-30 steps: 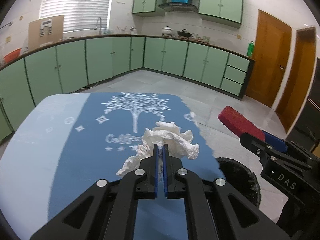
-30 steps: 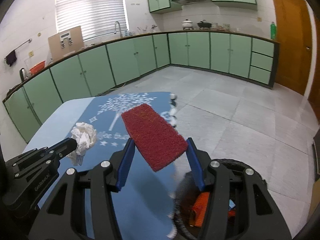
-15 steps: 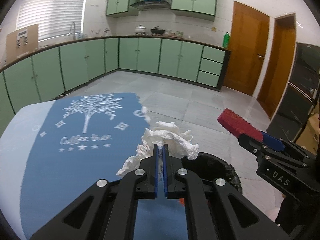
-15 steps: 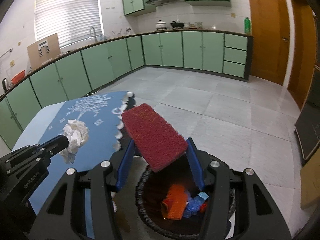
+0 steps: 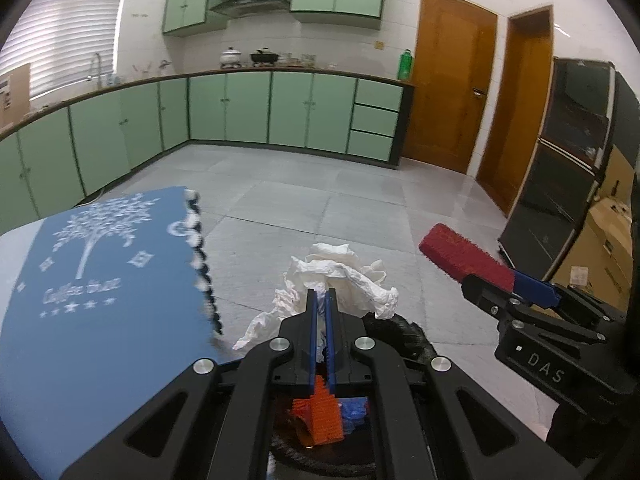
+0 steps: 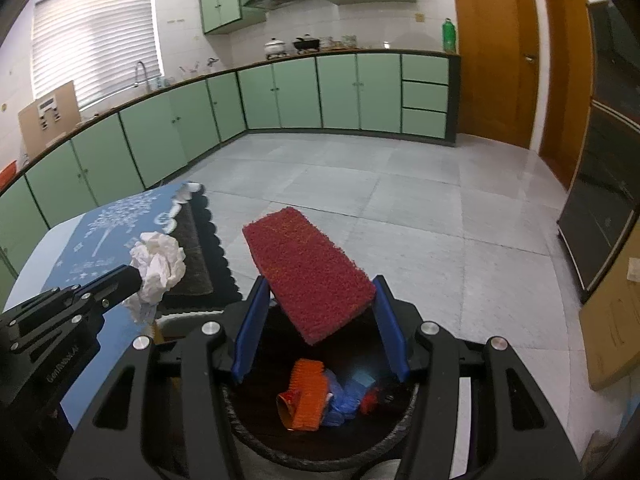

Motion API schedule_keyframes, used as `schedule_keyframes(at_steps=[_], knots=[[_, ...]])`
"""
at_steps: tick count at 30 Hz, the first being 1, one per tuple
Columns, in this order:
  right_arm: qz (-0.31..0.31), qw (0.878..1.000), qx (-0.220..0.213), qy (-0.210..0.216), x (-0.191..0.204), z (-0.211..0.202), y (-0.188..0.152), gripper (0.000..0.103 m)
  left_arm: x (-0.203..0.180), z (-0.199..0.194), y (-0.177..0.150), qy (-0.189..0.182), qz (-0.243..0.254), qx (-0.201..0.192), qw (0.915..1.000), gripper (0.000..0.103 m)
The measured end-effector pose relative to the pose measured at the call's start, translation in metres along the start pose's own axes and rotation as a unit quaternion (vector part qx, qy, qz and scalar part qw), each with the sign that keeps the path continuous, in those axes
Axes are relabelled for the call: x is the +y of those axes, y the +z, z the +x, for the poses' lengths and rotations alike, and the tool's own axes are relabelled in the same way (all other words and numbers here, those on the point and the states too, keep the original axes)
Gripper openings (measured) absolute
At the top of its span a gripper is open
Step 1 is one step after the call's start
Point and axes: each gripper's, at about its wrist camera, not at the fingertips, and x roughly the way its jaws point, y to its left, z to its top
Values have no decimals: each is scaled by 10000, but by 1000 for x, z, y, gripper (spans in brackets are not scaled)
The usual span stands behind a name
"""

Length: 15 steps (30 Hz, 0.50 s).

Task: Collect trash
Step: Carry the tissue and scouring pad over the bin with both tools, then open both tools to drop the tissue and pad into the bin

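1. While both hands hang over the bin, the left gripper (image 5: pixel 319 300) has its jaws pressed nearly together, pinching a crumpled white tissue (image 5: pixel 340 276) that bulges out past the blue pads.
2. The right gripper (image 6: pixel 316 300) has its jaws spread partway and clamped on the two long edges of a red scouring pad (image 6: pixel 308 272), which sits tilted, far end raised.
3. Directly under both loads: a black-lined trash bin (image 6: pixel 280 452) on the floor. Inside it already lie an orange bristly piece (image 6: pixel 308 396) and some blue scraps (image 6: pixel 340 404).
4. Step in hand, as I read it: the carry is done and the drop is due. The pad is over the bin mouth; the tissue sits over its near-left rim as the right wrist view shows it.
5. Next move calls for parting the jaws, one hand or both. The tissue may want a small shift toward the bin's centre first; being light and snagged between the pads, it may cling and need a shake. The pad should fall clean.
6. Beside the bin, left: a counter under a blue cloth (image 5: pixel 100 320) printed with a white tree; its scalloped edge hangs over the side.
7. Room: grey tiled floor (image 6: pixel 400 200), green cabinets (image 5: pixel 280 112) along two walls, a window with blinds (image 6: pixel 96 36), two wooden doors (image 5: pixel 452 80), dark glass-fronted cabinet (image 5: pixel 568 168) at right.
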Motion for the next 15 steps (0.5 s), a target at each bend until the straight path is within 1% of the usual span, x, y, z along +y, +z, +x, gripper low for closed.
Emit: schedule_keyframes(at_steps=[6,11,15], knots=[[180,9997,75,-116,-21,14,-7,51,-20,25,2,-99,112,19,9999,4],[223,9995,176,-152,-25,29,-10,51,-23,41,3,-94,126,77,9998,4],[222,9991,312,-168,-30,47,-11,53,-23,59,2,-111,147,262,9995,4]])
